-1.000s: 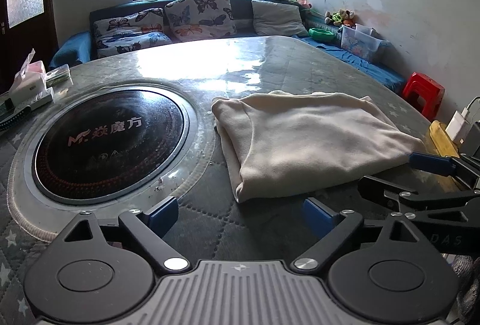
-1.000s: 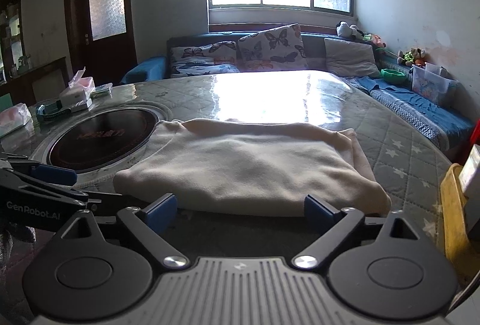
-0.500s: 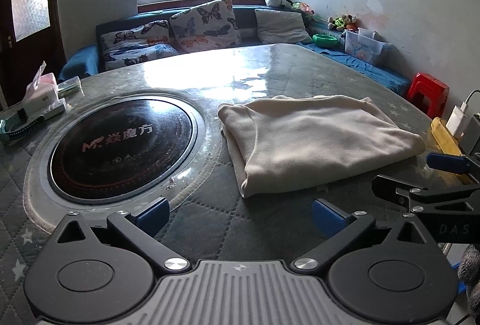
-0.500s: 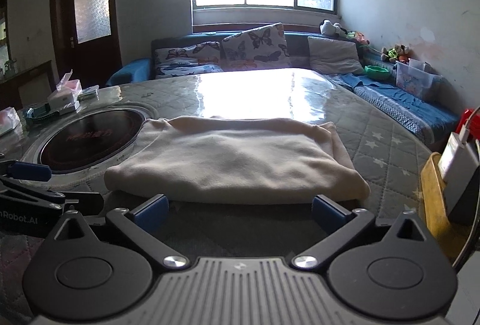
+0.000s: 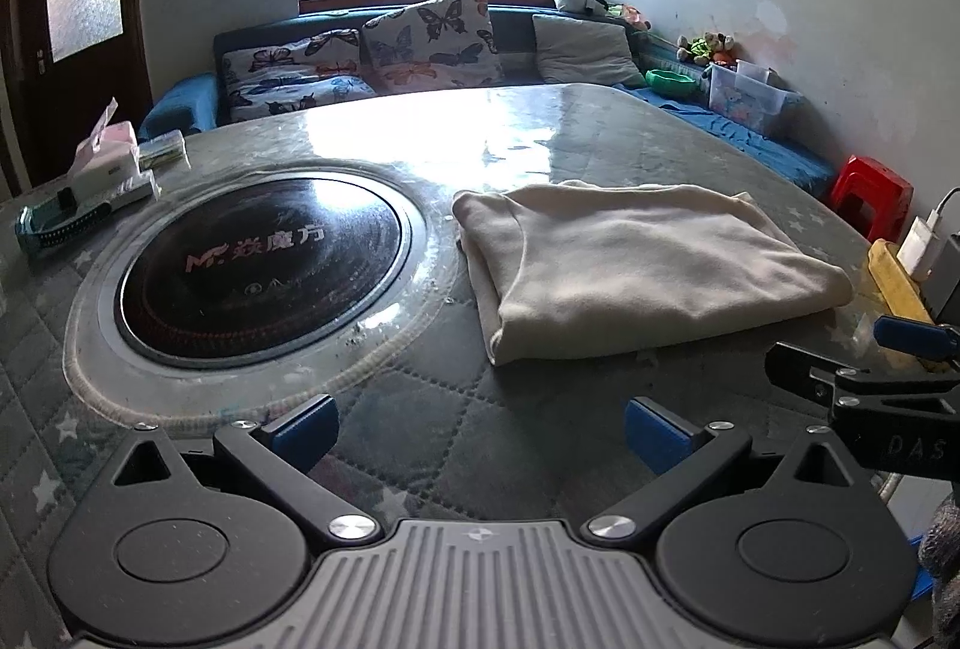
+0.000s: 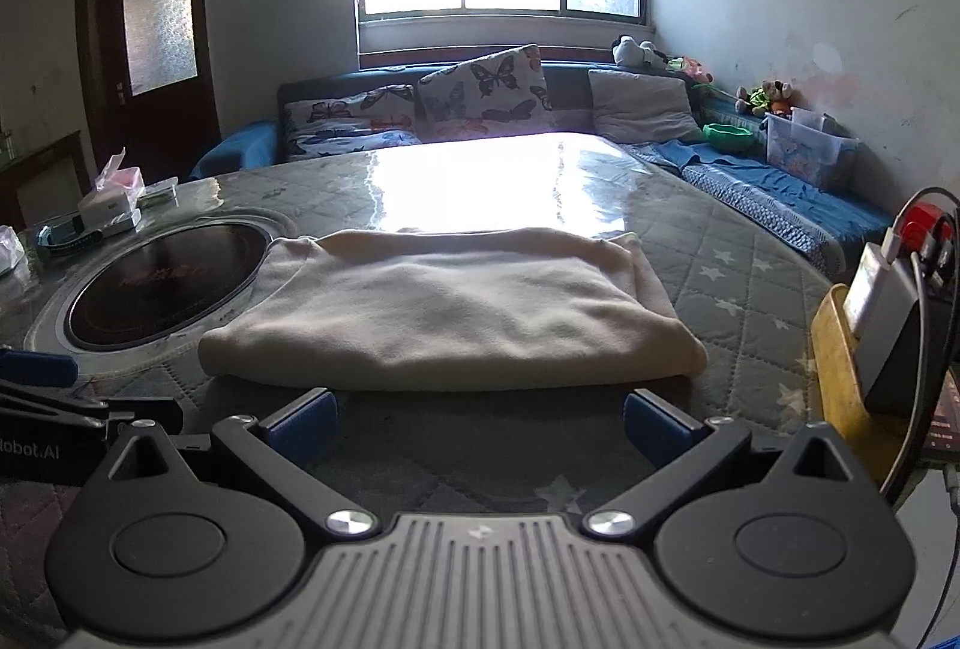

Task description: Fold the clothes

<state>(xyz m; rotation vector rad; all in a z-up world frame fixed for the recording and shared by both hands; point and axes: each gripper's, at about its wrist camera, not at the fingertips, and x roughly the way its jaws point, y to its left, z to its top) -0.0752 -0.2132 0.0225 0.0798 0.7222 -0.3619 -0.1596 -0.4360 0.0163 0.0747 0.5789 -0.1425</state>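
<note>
A cream garment [image 5: 648, 271] lies folded into a thick rectangle on the quilted table, right of the round cooktop. In the right wrist view the same garment [image 6: 450, 313] spreads just beyond the fingertips. My left gripper [image 5: 480, 436] hovers open over bare table, near the garment's front left corner, with nothing between its blue pads. My right gripper [image 6: 480, 424] is open too, just short of the garment's near edge and not touching it. Each gripper shows at the edge of the other's view: the right one [image 5: 888, 367] and the left one [image 6: 54, 397].
A round black induction cooktop [image 5: 258, 259] is set into the table at left. Tissue boxes [image 5: 114, 163] and small items sit at the far left edge. A yellow tray with chargers [image 6: 864, 337] stands at the right edge. A sofa with cushions [image 5: 420, 43] lines the far wall.
Both grippers have drawn back a little from the garment and tilted up, so it sits farther from the fingertips. Their jaws have opened slightly wider. The garment has not moved.
</note>
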